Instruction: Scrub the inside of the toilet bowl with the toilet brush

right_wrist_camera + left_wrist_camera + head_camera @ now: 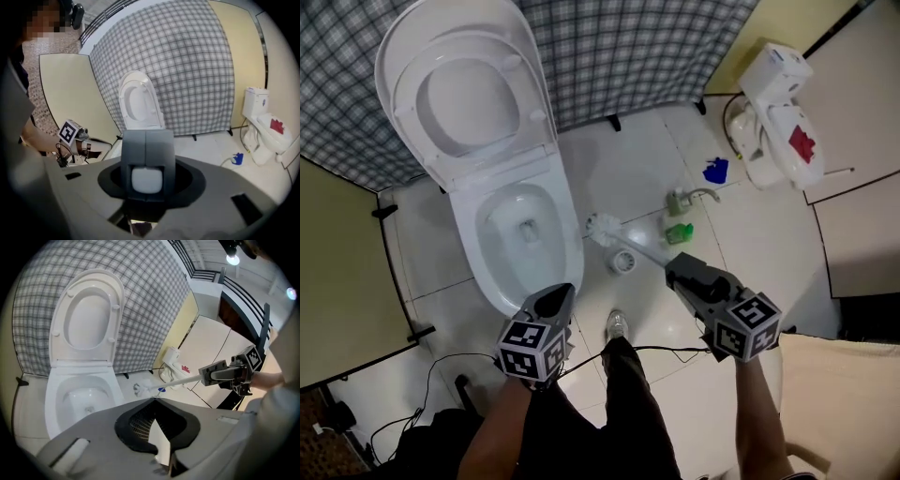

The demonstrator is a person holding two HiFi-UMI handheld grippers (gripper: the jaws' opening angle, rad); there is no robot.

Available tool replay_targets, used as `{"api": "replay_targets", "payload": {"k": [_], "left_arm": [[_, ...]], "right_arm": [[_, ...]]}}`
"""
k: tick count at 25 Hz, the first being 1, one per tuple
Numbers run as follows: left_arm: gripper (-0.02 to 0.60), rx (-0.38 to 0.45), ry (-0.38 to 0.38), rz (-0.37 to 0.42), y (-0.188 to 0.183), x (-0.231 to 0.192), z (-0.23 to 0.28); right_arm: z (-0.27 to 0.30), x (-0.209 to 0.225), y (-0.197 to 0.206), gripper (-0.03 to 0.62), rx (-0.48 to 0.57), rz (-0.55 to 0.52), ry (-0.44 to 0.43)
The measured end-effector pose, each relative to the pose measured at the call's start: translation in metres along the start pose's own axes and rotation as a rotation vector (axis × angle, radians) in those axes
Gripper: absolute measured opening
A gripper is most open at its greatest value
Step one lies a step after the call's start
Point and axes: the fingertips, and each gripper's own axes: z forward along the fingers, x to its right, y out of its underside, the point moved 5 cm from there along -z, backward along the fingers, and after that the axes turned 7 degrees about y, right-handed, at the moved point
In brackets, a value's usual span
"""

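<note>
Right gripper (pixel 675 272): clamped on toilet brush (pixel 630 246) handle; bristle head mid-frame, beside toilet bowl (pixel 569 246), not inside. Left gripper (pixel 561 296): pressed together, empty. Scrubbing apparently all left.

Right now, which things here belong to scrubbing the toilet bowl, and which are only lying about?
For the job:
- toilet bowl, lid up
- toilet brush, held in the right gripper
- what looks like the brush holder

Lying about:
- green container
- blue object
- second toilet
- black cables
</note>
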Motion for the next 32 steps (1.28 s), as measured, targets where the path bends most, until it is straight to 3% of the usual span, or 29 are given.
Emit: {"api": "replay_targets", "payload": {"k": [7, 18, 26, 32], "left_arm": [[0.009, -0.048, 0.027, 0.01, 0.022, 0.02, 0.048], [0.009, -0.058, 0.058, -0.056, 0.066, 0.013, 0.085], [0.009, -0.051, 0.053, -0.084, 0.085, -0.003, 0.093], [0.009, -0.04, 0.047, -0.105, 0.086, -0.012, 0.093]], "right_arm": [[0.045, 0.047, 0.077, 0.178, -0.202, -0.121, 0.1], [0.17, 0.075, 0.194, 0.178, -0.451, -0.128, 0.185], [0.235, 0.08, 0.23, 0.178, -0.557, -0.192, 0.195], [0.267, 0.078, 0.232, 0.178, -0.572, -0.213, 0.206]]}}
